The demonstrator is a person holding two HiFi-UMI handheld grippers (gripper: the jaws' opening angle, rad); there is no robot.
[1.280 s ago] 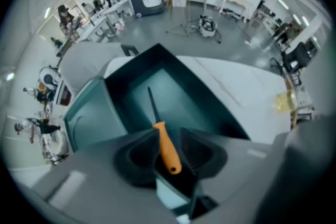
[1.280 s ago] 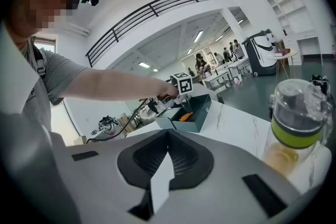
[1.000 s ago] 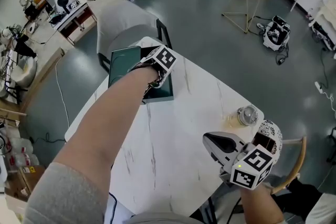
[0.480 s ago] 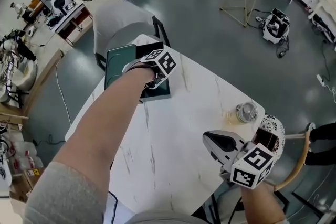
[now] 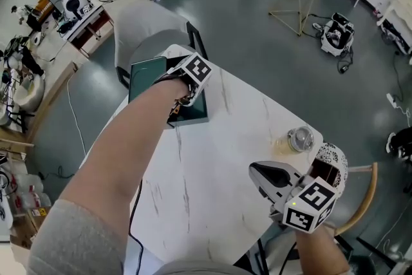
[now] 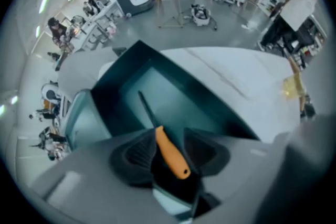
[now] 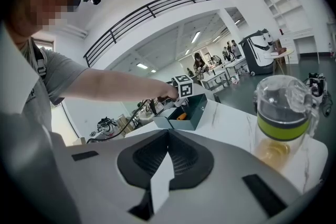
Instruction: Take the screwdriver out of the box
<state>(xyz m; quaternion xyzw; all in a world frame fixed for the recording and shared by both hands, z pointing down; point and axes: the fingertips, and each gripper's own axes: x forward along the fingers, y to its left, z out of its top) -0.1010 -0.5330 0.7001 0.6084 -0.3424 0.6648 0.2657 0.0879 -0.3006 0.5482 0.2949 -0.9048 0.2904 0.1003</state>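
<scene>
A dark teal box (image 5: 195,116) stands open at the table's far end, its lid (image 5: 145,74) laid back. My left gripper (image 5: 183,98) points straight down into it. In the left gripper view a screwdriver (image 6: 171,153) with an orange handle and a black shaft lies between the jaws of the left gripper (image 6: 168,135). The jaws have just been opening and stand apart round the handle, with a gap on its right side. The right gripper view shows the orange handle (image 7: 181,116) inside the box (image 7: 198,112). My right gripper (image 5: 255,170) hovers shut and empty near the table's front right.
A clear lidded cup (image 5: 301,139) with a yellow-green band (image 7: 283,122) stands on the white marble table (image 5: 212,164) close to my right gripper. A grey chair (image 5: 148,29) sits behind the box, and a wooden chair (image 5: 364,203) at the right edge.
My left hand stays over the box with only a slight shift. The right gripper has kept still.
</scene>
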